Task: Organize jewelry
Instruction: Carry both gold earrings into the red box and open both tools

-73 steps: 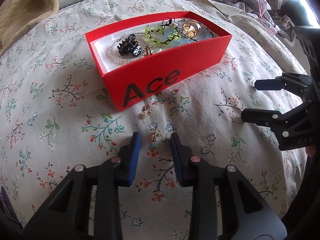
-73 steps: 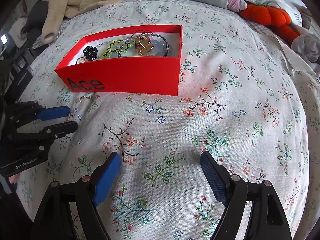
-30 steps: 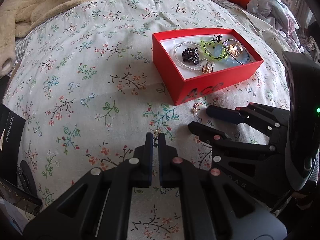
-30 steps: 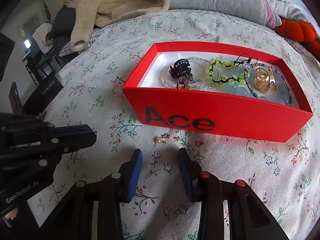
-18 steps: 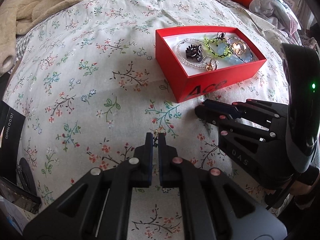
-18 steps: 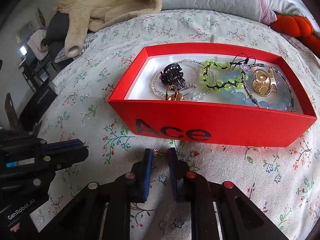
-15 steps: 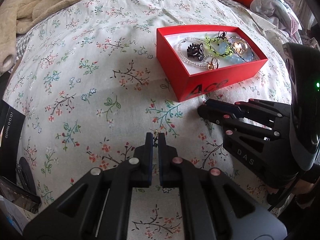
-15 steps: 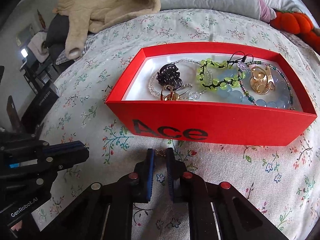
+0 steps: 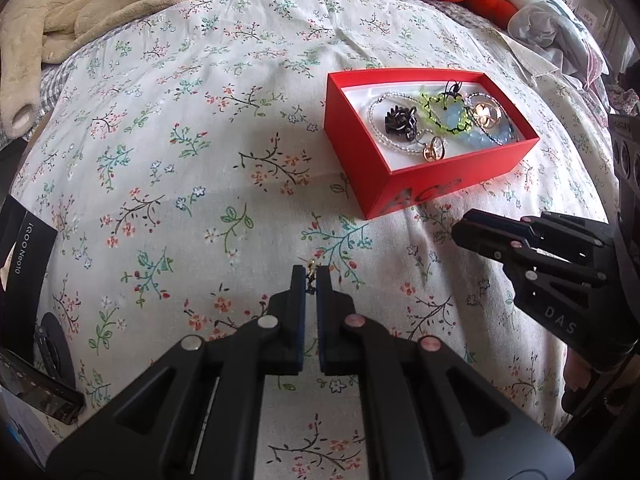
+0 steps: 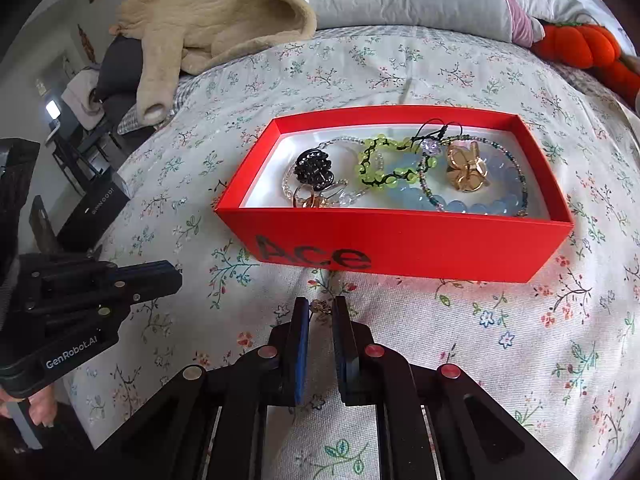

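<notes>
We hold one small earring [image 9: 311, 276] in the left gripper [image 9: 311, 280], another [image 10: 320, 306] in the right gripper [image 10: 319, 309], both clamped at fingertips, near the red box [image 10: 400, 248], prob. for drop-in.

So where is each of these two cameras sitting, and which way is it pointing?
Left wrist: rides the left tool, looking down along it at the floral bedspread; the right tool shows at right.
Right wrist: rides the right tool, facing the red cardboard box; the left tool and fingers show at left.
Shared: the box, the bedspread.
</notes>
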A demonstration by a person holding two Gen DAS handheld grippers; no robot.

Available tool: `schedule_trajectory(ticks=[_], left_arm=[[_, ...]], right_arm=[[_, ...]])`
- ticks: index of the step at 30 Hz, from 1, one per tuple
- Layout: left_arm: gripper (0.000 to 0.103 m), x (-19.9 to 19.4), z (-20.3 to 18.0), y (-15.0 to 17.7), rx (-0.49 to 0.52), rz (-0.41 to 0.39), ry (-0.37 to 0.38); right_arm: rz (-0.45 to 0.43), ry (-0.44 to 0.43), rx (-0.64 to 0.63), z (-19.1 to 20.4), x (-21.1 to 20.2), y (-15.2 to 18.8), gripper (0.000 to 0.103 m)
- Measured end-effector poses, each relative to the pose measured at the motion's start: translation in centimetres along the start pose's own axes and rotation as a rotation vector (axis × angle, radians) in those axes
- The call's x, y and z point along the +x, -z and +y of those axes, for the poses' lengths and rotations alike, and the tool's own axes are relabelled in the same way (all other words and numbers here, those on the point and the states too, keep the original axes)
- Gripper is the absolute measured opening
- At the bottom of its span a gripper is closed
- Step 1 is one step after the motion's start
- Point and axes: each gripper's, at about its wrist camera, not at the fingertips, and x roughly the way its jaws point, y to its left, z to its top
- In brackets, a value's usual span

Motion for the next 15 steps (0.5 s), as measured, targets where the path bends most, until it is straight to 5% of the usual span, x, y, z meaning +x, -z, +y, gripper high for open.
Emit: schedule_trajectory(ticks=[15], left_arm=[[0.006, -2.6, -1.6, -3.0, -0.033, -0.114, 0.059]], right_arm=[[-0.031, 0.017, 0.054, -2.6, -5.0, -1.9, 0.012]])
